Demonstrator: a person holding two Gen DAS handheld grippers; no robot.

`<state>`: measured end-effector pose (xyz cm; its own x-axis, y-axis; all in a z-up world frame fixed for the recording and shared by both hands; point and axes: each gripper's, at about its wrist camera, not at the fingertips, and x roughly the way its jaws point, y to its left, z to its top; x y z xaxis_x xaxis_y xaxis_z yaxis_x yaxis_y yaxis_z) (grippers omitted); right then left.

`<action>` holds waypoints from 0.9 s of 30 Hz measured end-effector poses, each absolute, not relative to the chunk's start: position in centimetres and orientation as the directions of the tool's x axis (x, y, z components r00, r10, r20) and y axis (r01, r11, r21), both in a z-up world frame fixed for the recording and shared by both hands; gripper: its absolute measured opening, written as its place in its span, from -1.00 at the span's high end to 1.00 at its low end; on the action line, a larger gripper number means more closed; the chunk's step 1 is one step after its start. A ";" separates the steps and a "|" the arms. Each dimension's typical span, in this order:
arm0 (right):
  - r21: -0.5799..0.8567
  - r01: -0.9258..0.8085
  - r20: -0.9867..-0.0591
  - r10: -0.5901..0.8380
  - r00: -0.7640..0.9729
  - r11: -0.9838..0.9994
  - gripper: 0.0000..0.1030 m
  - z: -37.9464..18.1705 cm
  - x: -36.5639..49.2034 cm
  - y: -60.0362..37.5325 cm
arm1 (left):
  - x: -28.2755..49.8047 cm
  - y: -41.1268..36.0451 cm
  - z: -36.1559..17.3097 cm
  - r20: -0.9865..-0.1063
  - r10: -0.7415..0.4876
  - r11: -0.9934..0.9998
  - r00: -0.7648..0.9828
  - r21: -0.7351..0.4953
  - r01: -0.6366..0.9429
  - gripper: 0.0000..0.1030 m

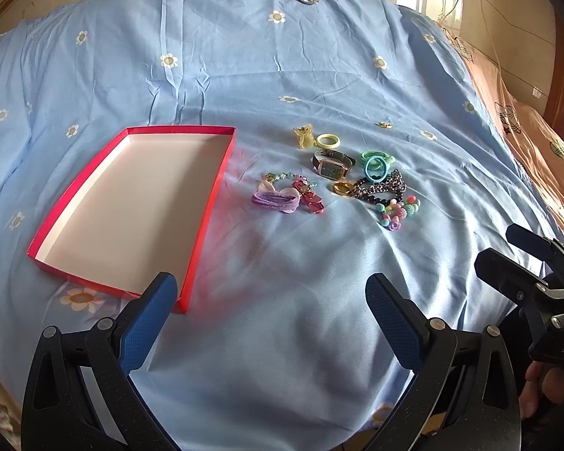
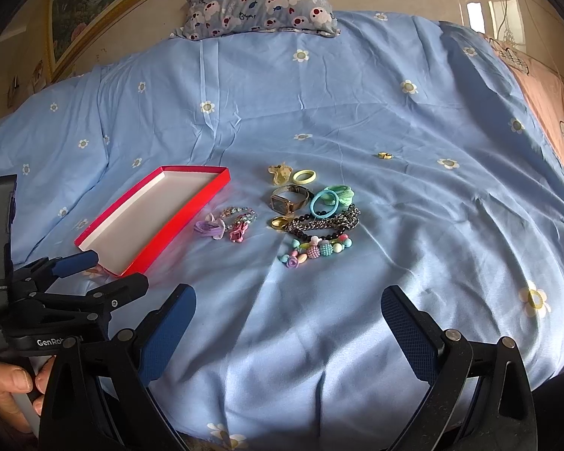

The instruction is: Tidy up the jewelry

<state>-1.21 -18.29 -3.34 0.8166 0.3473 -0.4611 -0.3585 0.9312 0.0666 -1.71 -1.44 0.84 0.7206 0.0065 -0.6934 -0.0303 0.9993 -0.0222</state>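
Note:
A shallow red box (image 1: 206, 221) with a white inside lies empty on the blue bedsheet; it also shows in the right wrist view (image 2: 176, 221). Right of it lies a pile of jewelry: a watch (image 1: 331, 167), a purple hair tie (image 1: 274, 201), a pink clip (image 1: 312, 199), a dark chain (image 1: 383, 188), a bead bracelet (image 1: 398, 210), a gold ring (image 1: 342, 189) and a blue ring (image 1: 374, 168). A small gold ring (image 2: 384, 155) lies apart, farther back. My left gripper (image 1: 270, 293) is open and empty, near the box's front corner. My right gripper (image 2: 287, 306) is open and empty, short of the pile.
The bed is covered by a blue flowered sheet (image 1: 282, 56). A patterned pillow (image 2: 263, 0) lies at the head. A pink blanket (image 1: 537, 139) runs along the right edge. A framed picture (image 2: 94, 3) hangs on the wall at left.

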 end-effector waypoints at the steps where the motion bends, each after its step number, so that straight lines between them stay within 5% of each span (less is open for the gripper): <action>1: 0.067 -0.358 -0.461 0.347 0.816 0.931 -0.94 -3.3 -1.2 -18.3 | -1.0 -1.3 0.5 -0.694 0.006 0.999 0.720 -0.022 -0.029 -0.96; 18: 0.084 -0.357 -0.493 0.350 0.797 0.930 -0.93 -3.9 -0.4 -17.8 | 1.5 0.1 0.5 -0.724 -0.032 0.999 0.689 -0.053 -0.009 -0.96; 27: 0.103 -0.357 -0.520 0.356 0.776 0.928 -0.79 -3.3 2.4 -17.7 | 5.5 0.8 0.6 -0.740 -0.047 0.999 0.671 -0.036 0.031 -0.81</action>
